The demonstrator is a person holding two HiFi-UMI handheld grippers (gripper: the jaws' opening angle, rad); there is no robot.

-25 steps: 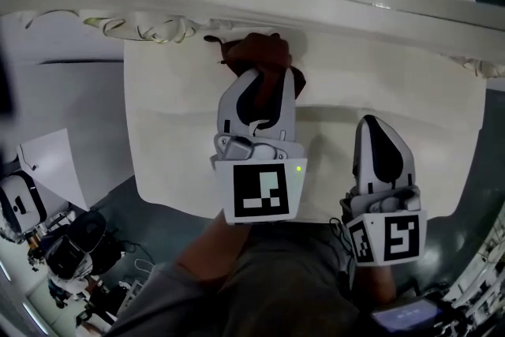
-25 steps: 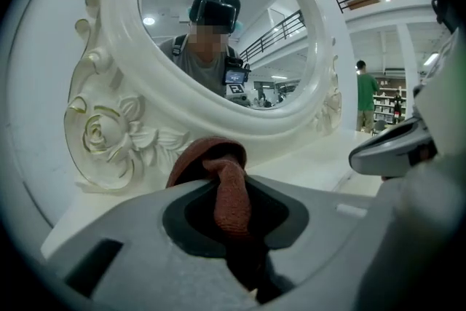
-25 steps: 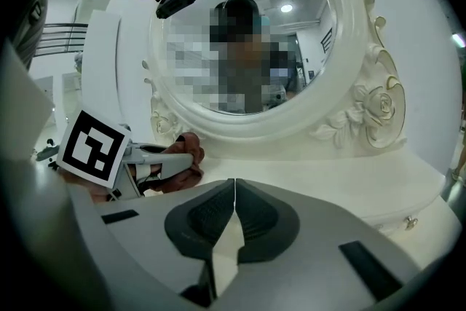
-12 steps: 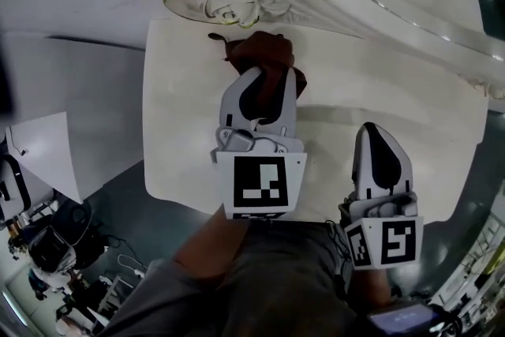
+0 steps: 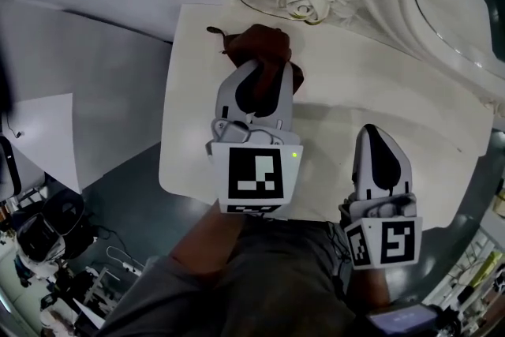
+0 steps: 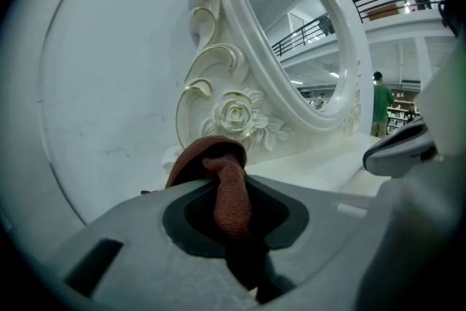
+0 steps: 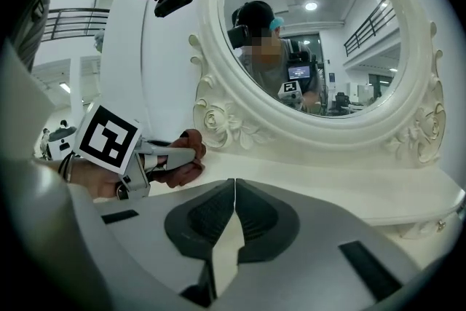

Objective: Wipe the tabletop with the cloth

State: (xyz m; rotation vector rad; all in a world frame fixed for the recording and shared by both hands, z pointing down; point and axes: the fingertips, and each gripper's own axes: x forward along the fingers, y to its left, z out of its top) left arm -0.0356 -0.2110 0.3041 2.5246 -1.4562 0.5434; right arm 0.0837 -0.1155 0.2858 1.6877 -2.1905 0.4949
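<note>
Head view, left gripper [image 5: 264, 73] near centre, reddish-brown cloth [image 5: 256, 43] at its 12 o'clock on the white tabletop [image 5: 379, 91], carved mirror frame [image 5: 304, 0] beyond; right gripper [image 5: 377, 136] at 4 o'clock; left gripper view, jaws clamped on the cloth; right gripper view, jaws together, nothing between them, cloth at 9 o'clock

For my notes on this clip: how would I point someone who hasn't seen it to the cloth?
Find the oval mirror in its carved white frame. On the tabletop, in front of the carved rose at the frame's base, the left hand-held gripper is shut on the bunched cloth. It is the only reddish-brown thing on that white surface.
</note>
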